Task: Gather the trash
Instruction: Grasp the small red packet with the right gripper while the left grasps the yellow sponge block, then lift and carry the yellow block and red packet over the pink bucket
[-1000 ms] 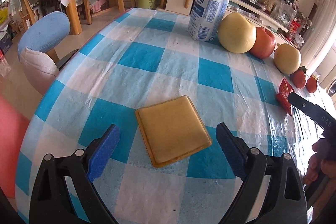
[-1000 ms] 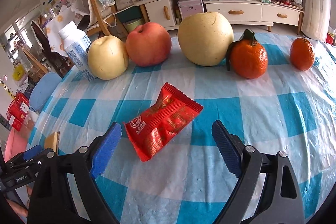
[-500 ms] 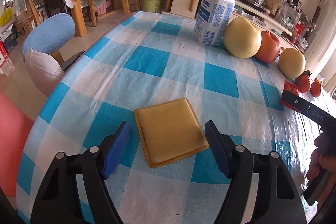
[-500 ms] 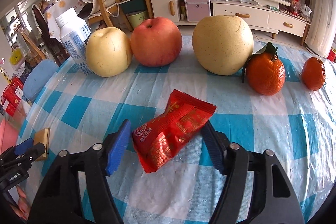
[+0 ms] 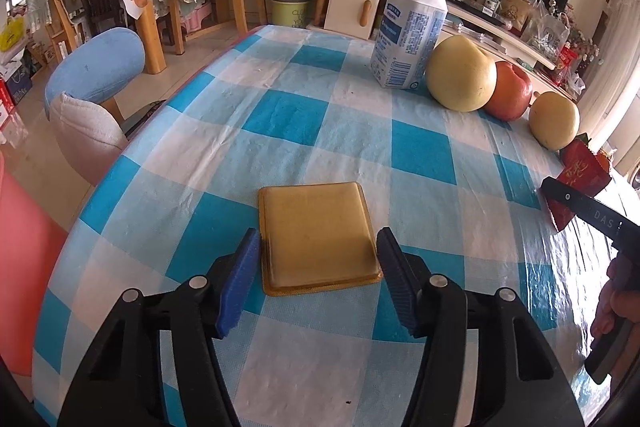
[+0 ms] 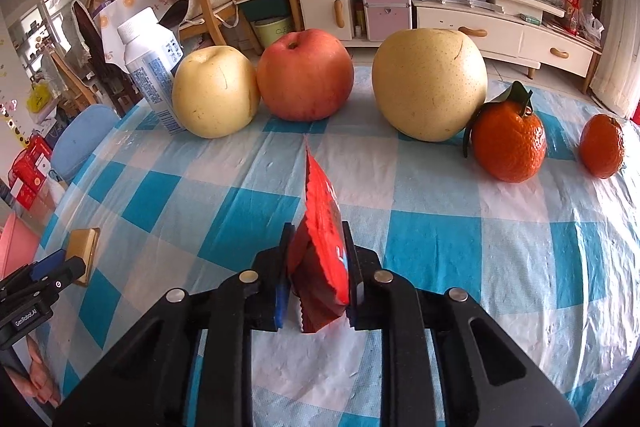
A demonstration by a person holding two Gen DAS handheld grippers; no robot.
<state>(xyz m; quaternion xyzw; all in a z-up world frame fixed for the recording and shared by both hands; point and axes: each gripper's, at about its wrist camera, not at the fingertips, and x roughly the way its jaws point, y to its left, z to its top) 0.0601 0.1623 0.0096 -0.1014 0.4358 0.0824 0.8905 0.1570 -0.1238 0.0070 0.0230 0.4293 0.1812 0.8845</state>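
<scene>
Pinching the red wrapper [image 6: 320, 247] between my right gripper [image 6: 318, 269] pads, I have it squeezed flat and stood on edge, its crimped end poking up toward the fruit. It is thin foil with little in it, so I judge a tight clamp near its lower half is what keeps it from sliding out once I raise it. Those fingers are as narrow as they go, with only the wrapper between them.

My left gripper [image 5: 318, 281] is doing the same job on the yellow pad [image 5: 316, 237], a flat square lying on the checked cloth [image 5: 280, 115]. Its jaws are closing: the left blue pad touches the square's side edge, the right one sits at or just beside the other edge, and I cannot tell that it presses yet. I came at it from the near side and straddled its width because a thing this flat gives nothing to grab from above.

Both pieces of trash sit on my side of the table, well apart from each other, while the bottle [image 5: 408, 27], the pears, the apple [image 6: 305, 75] and the oranges line the far edge. Working low and short of that row keeps me from knocking the fruit rolling. No bin shows for certain; a pink rim [image 6: 16, 243] at the table's left edge may be one.
</scene>
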